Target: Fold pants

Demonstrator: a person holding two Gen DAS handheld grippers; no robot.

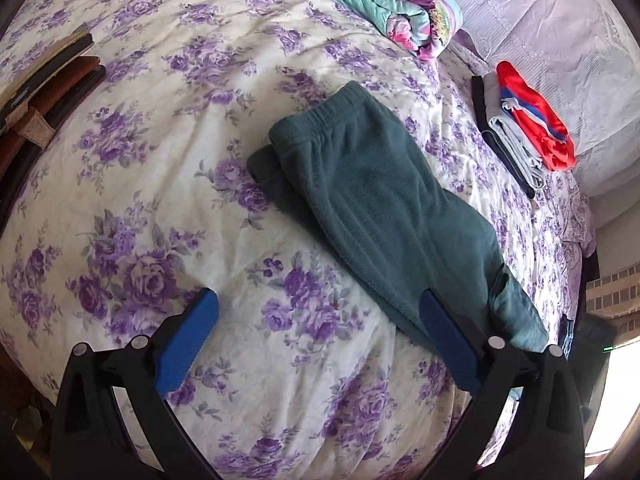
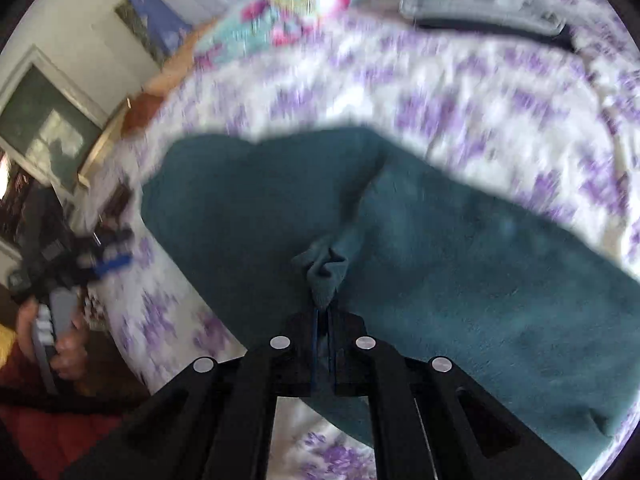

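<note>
**Right gripper has the hem; left is free**

Blue pads of the left gripper (image 1: 318,340) stand wide apart over the floral bedspread (image 1: 160,184), nothing between them. Teal fleece pants (image 1: 372,200) lie flat, long axis running from the waistband at upper centre down to the leg end beside the right-hand pad, so the leg end is this gripper's nearest part.

Right wrist view, blurred: right gripper (image 2: 323,312) is clamped on a pinched tuft of the pants (image 2: 460,272), fabric spreading ahead. Judged: right hand carries the fold toward the waistband.
</note>
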